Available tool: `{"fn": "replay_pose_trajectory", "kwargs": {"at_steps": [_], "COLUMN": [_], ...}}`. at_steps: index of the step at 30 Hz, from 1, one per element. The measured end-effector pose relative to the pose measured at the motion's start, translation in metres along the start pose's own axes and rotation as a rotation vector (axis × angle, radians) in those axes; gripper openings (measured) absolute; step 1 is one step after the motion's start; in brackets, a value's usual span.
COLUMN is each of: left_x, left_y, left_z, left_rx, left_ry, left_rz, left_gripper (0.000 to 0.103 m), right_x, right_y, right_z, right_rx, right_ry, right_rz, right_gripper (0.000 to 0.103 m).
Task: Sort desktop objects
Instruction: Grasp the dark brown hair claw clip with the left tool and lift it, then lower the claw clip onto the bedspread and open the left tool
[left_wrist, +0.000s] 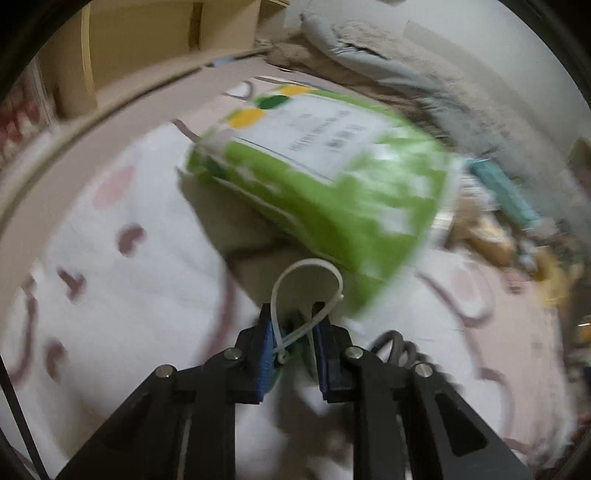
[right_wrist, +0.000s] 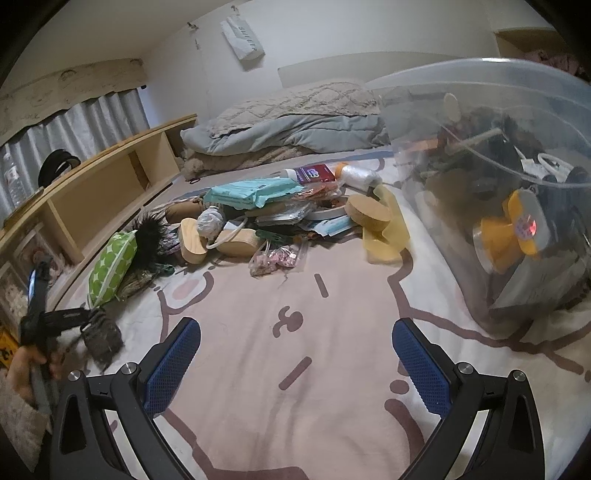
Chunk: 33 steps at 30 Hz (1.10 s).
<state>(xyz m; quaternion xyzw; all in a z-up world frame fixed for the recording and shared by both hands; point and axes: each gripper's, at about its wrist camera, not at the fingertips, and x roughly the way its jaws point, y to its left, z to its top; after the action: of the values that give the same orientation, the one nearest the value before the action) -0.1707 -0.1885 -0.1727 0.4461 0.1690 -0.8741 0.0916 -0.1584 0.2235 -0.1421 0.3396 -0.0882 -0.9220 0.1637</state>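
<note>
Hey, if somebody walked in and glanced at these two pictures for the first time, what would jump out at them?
Probably the bright green packet, blurred and filling the middle of the left wrist view just beyond the left gripper, which is shut on a white zip tie. In the right wrist view, the clear plastic bin of odds and ends looms at the right, with a jumbled pile on the blanket behind the open right gripper.

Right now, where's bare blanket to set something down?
Free: the blanket ahead of the right gripper, between the green pack and the clear bin. Crowded: the pile further back.
</note>
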Motion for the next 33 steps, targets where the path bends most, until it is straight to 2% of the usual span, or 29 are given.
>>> {"fn": "replay_pose_trajectory", "kwargs": {"at_steps": [1, 5, 11, 19, 23, 26, 30, 33], "left_x": [-0.004, -0.009, -0.024, -0.042, -0.047, -0.038, -0.043, -0.045], "left_y": [-0.002, -0.012, -0.034, -0.067, -0.082, -0.101, -0.116, -0.116], "left_z": [-0.004, -0.014, -0.02, -0.033, -0.043, -0.062, -0.067, -0.067], "left_rx": [-0.016, -0.04, 0.032, 0.111, 0.122, 0.183, 0.252, 0.241], "left_ry": [0.013, 0.051, 0.001, -0.058, -0.028, 0.049, 0.02, 0.01], "left_rz": [-0.046, -0.149, -0.136, -0.251, -0.346, -0.339, -0.315, -0.326], "left_gripper": [0.019, 0.019, 0.019, 0.02, 0.026, 0.026, 0.025, 0.04], "right_x": [0.0, 0.002, 0.004, 0.004, 0.005, 0.006, 0.007, 0.007], "right_y": [-0.001, -0.003, -0.006, -0.01, -0.007, -0.007, -0.007, -0.007], "right_z": [0.0, -0.001, -0.002, -0.002, -0.002, -0.003, -0.004, -0.004], "right_rx": [0.004, 0.015, 0.028, 0.049, 0.029, 0.027, 0.025, 0.019], "right_ry": [0.002, 0.018, 0.03, 0.035, 0.033, 0.04, 0.046, 0.049], "right_rz": [0.0, -0.002, -0.012, -0.003, -0.007, -0.007, -0.009, -0.013], "right_gripper": [0.103, 0.103, 0.103, 0.103, 0.103, 0.103, 0.103, 0.103]}}
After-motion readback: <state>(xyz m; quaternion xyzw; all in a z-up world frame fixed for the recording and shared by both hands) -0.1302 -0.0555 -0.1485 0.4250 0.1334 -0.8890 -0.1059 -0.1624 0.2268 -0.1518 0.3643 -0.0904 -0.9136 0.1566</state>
